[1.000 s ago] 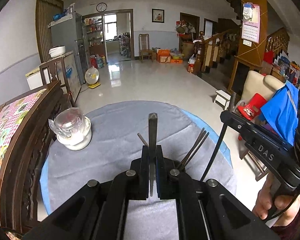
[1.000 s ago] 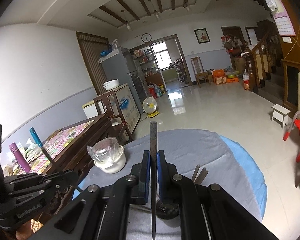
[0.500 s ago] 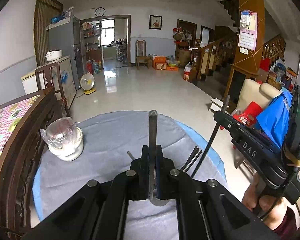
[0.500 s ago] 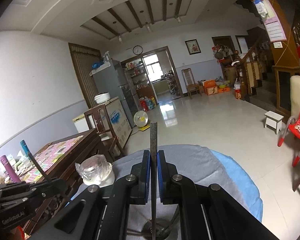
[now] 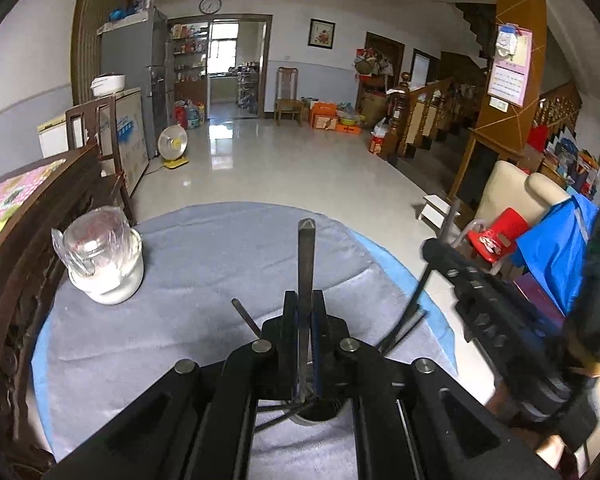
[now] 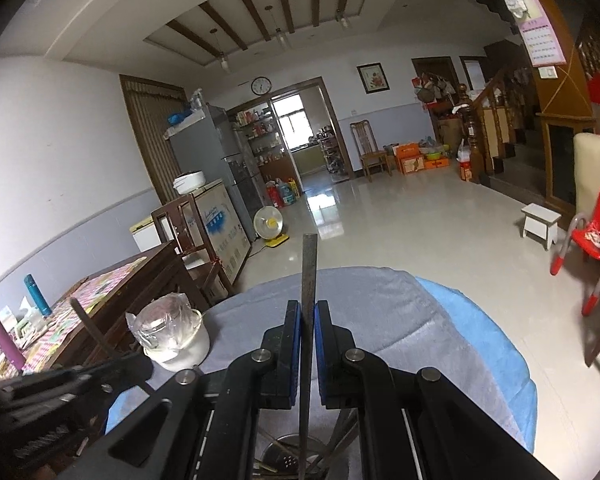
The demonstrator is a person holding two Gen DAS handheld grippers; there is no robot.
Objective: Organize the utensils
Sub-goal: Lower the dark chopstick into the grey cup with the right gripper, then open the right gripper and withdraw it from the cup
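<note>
My left gripper is shut on a dark chopstick held upright, its lower end over a round metal utensil holder under the jaws. My right gripper is shut on another dark chopstick, also upright, its lower end in the metal holder, which has several chopsticks in it. The right gripper shows at the right of the left wrist view. More chopsticks lean out of the holder. The left gripper shows at the lower left of the right wrist view.
A round table with a grey cloth over a blue one bears a white pot with a plastic-wrapped glass lid. A dark wooden sideboard stands at the left. A red chair stands right.
Both grippers have moved in over the holder and tilted up. The two chopsticks have come down toward the holder, and the table looks closer in the left wrist view.
</note>
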